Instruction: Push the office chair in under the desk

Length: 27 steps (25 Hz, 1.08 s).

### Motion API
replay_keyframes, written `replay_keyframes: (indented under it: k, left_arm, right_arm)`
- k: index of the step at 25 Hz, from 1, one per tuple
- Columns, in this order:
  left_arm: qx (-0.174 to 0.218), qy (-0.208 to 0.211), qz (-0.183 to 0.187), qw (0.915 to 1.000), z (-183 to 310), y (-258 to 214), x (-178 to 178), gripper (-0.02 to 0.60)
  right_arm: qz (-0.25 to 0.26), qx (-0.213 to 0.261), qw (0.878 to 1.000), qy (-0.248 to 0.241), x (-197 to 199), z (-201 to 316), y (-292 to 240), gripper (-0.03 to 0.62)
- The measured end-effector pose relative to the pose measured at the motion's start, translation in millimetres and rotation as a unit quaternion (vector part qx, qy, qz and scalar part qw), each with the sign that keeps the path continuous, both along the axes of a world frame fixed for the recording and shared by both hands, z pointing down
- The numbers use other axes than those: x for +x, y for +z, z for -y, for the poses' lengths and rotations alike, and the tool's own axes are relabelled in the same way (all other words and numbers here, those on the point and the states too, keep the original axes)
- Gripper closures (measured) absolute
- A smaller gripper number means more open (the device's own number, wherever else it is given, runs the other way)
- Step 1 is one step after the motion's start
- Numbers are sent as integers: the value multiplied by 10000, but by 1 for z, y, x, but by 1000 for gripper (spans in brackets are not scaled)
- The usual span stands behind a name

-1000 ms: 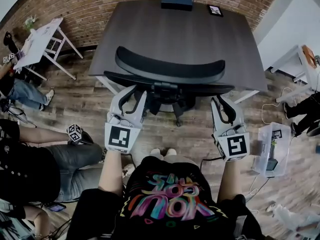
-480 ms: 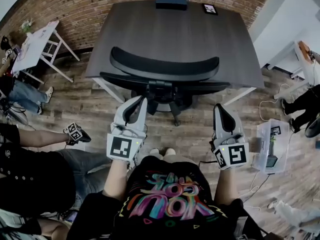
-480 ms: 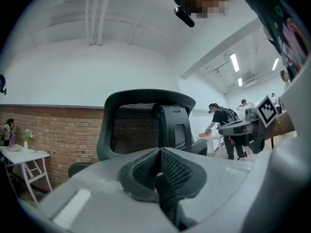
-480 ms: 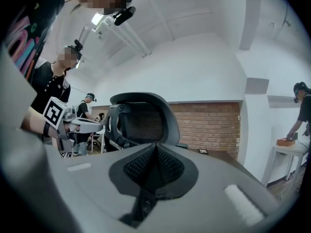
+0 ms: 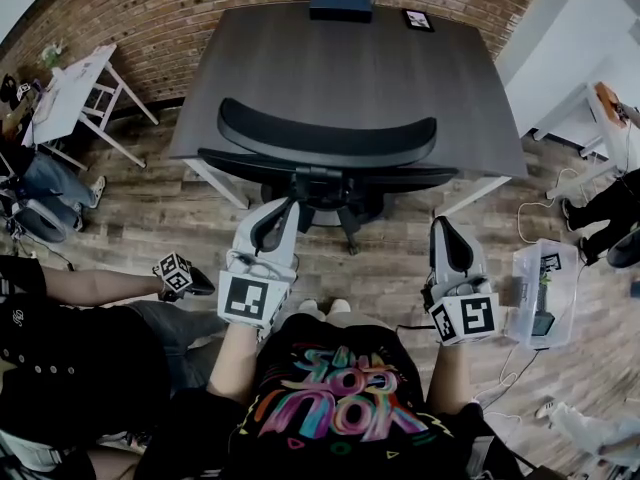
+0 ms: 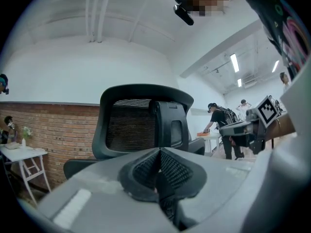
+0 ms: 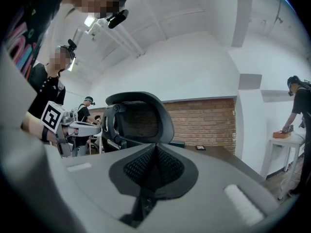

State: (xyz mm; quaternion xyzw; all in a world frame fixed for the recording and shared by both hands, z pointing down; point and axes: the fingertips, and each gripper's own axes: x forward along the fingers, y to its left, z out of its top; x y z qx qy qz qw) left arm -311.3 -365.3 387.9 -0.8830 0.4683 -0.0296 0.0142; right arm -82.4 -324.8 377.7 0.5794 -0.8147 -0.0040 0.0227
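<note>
We've drawn both tools back toward us and closed them. The left tool [image 5: 283, 211] and right tool [image 5: 441, 226] have jaws pressed together, empty, clear of the black mesh-backed office chair [image 5: 325, 143]. The chair sits tucked in at the near edge of the dark grey tabletop [image 5: 350, 58], so the push looks finished.

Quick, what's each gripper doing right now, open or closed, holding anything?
Left gripper: closed, nothing between its jaws.
Right gripper: closed, nothing between its jaws.
</note>
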Motion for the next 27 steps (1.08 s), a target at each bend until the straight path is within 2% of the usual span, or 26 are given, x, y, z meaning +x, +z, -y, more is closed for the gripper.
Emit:
replay_keyframes:
  k: [27]
  left_arm:
    - [-16,33,22,10000,4,5,4,580]
  right_arm:
    - [139,-63,9997,-175,-9,8,4,592]
